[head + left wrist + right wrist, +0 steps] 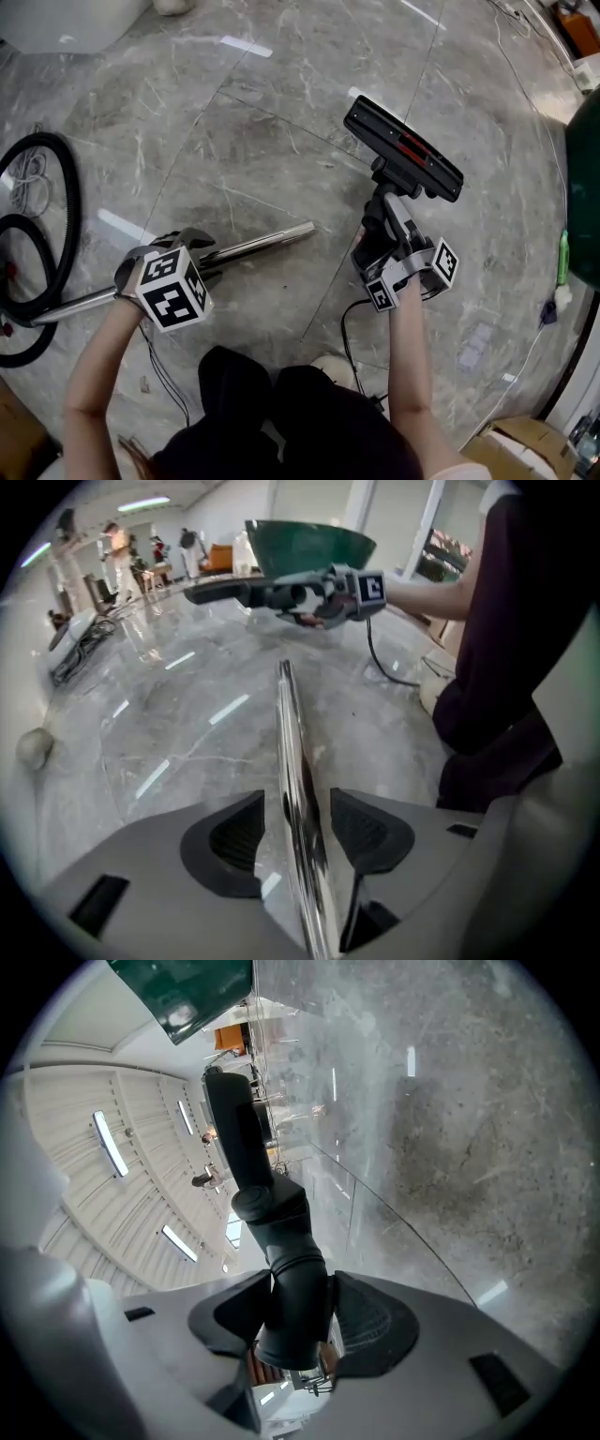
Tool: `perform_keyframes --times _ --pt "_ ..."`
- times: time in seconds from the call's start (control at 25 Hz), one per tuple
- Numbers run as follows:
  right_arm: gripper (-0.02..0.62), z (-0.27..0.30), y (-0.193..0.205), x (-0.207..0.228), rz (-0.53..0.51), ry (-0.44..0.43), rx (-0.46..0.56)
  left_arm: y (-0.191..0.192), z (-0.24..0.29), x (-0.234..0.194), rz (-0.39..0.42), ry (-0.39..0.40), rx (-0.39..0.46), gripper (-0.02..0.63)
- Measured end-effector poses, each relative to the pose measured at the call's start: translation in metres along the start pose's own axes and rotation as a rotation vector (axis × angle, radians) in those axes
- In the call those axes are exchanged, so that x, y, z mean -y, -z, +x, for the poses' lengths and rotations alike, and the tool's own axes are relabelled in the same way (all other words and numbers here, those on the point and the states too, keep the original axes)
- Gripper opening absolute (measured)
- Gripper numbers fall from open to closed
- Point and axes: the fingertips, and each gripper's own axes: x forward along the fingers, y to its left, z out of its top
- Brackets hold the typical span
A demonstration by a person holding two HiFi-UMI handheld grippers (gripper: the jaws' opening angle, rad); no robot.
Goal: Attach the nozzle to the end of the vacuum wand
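My left tongs point(195, 251) released, astride wand point(272, 241) lying on floor point(281, 112), pads not pressing. My right tongs point(377, 242) clenched on nozzle point(403, 148) neck, well apart from wand tip.

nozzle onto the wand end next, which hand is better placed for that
Right. The right gripper clamps the nozzle by its neck, lifted off the floor. The left gripper only straddles the wand, fingers apart.
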Motion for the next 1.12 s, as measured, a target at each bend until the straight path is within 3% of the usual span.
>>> perform_keyframes --times 0.16,0.48,0.6,0.88,1.12 --pt "0.219 0.001 -0.001 -0.001 0.014 -0.013 0.006 0.024 0.011 0.005 0.074 0.047 -0.175 0.209" --pt "0.219 -0.001 -0.001 0.004 0.032 -0.01 0.012 0.037 0.023 0.004 0.09 0.043 -0.296 0.207" --pt "0.219 0.0 -0.001 0.006 0.012 -0.002 0.011 0.036 0.024 0.001 0.078 0.033 -0.284 0.183" --pt "0.219 0.0 0.002 0.015 -0.002 0.011 0.011 0.036 0.021 0.002 -0.143 0.157 -0.124 0.15" --pt "0.219 0.002 0.002 0.013 0.002 -0.012 0.017 0.016 0.006 0.027 -0.134 0.259 -0.041 0.15"
